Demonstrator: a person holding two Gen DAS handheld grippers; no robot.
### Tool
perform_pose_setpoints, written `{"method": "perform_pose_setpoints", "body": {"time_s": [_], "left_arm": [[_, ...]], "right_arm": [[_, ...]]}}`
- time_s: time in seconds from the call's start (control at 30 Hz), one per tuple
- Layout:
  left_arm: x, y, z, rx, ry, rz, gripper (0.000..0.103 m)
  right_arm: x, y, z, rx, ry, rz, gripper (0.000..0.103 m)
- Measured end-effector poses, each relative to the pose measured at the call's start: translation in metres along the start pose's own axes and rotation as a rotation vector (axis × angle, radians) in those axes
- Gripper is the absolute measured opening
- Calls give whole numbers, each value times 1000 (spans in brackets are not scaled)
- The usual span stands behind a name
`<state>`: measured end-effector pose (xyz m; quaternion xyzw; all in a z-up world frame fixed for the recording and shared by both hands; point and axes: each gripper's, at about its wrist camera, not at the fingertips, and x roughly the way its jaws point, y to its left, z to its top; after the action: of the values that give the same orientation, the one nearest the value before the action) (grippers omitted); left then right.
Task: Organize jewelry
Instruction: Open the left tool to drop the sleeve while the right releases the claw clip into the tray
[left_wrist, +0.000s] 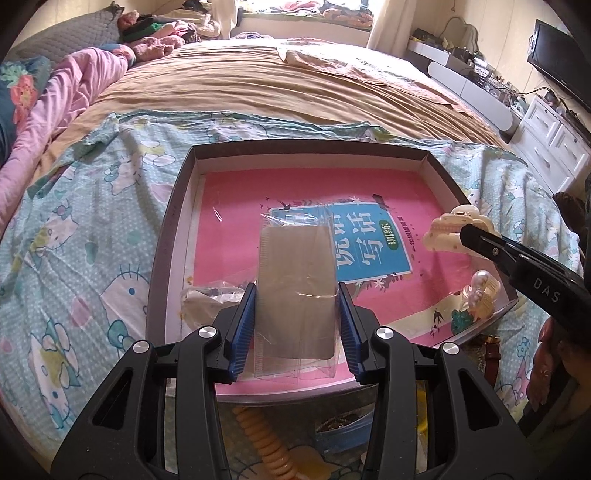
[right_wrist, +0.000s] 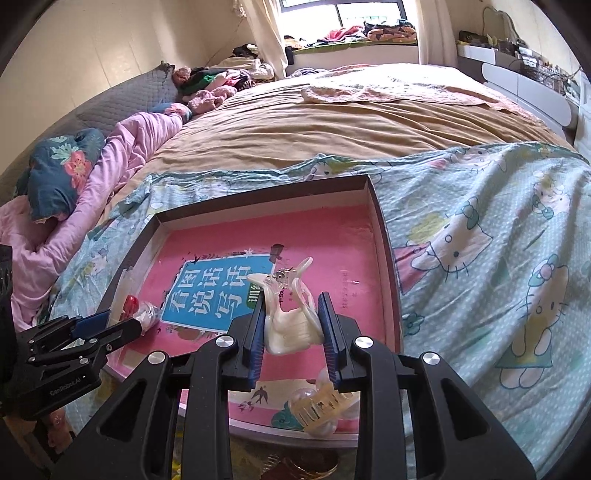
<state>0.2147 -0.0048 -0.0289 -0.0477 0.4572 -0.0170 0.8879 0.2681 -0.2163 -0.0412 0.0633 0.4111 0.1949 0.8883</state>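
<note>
Left tongs (left_wrist: 297, 291) clamp a clear plastic sleeve holding a grey card (left_wrist: 295, 288); right tongs (right_wrist: 291, 306) clamp a cream pearlescent claw hair clip (right_wrist: 290, 325). Both hang above the shallow dark-rimmed cardboard tray (left_wrist: 166, 236) lined with a pink book cover, on the bed (left_wrist: 258, 88). A pearl-studded yellow claw clip (right_wrist: 325, 406) lies at the tray's near corner.

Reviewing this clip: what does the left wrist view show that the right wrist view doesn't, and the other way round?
Only the left wrist view: the left tongs shut on a clear plastic packet holding a grey card, a coiled orange hair tie and a brown strap outside the tray.

Only the right wrist view: the right tongs seen from behind, and a red item in plastic at the tray's left edge.

Both: the dark-rimmed tray with the pink book, the cream claw clip held by the right tongs, the pearl clip.
</note>
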Motion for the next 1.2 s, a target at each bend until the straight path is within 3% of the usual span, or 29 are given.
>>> {"method": "perform_pose_setpoints", "body": {"time_s": [0.27,0.33,0.63,0.77,0.83,0.93,1.2], "left_arm": [[0,-1,0,-2,1,3,34],[-2,-1,0,-4,-3,5,43],[-14,-3,2,-4,-26,16,61],[-25,-4,3,-6,-47,19,70],[-30,-3,4,-11,-57,22,81],[-41,-1,5,-25,-75,24,86],[-71,11,3,-68,-128,23,90]], "right_arm": [[-12,-1,-1,0,-30,-7,45],[-18,-1,-2,0,-44,-7,52],[-45,-7,-4,16,-90,-15,69],[-59,-8,-5,20,-110,-15,70],[-67,-9,-5,23,-121,-12,71],[-79,-8,-5,24,-148,-21,86],[-103,-3,-7,15,-185,-18,86]]}}
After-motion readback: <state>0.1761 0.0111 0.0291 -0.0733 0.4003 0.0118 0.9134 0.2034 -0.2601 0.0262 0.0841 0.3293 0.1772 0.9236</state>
